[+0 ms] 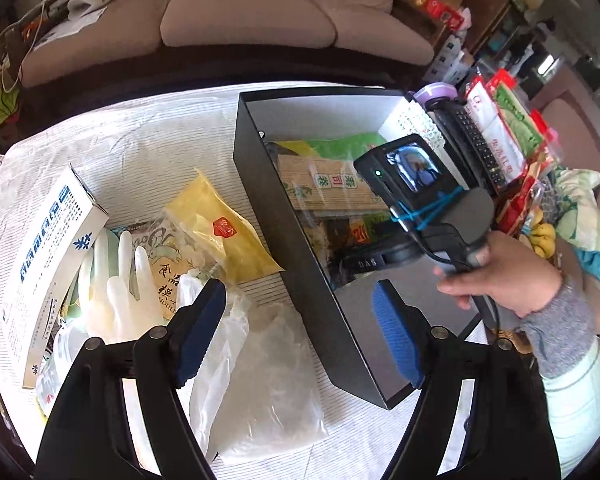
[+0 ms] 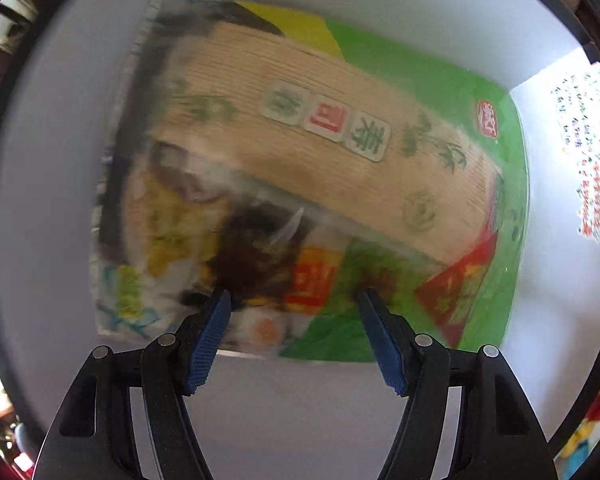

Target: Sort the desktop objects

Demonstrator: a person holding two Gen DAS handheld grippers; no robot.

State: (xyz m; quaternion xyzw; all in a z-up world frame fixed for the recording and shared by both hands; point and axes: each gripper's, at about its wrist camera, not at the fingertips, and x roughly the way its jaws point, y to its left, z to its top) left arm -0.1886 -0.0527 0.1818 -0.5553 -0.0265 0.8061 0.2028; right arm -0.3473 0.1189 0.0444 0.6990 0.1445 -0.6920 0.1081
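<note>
A big black cardboard box with a grey inside is set on the white striped cloth on the table. Inside it, a flat bamboo-print packet with green and red tiles is laid over a shiny green bag. Left on the cloth are a white and blue carton, a soft yellow pouch, pale rubber gloves and a clear crinkly plastic bag. The clear bag is likely light, floppy and slippery, so it is best pinched at a bunched edge. The box wall is close beside it and could be bumped. The left gripper is held wide apart above that bag, with nothing in it. The right gripper is also spread apart, low inside the box, empty
</note>
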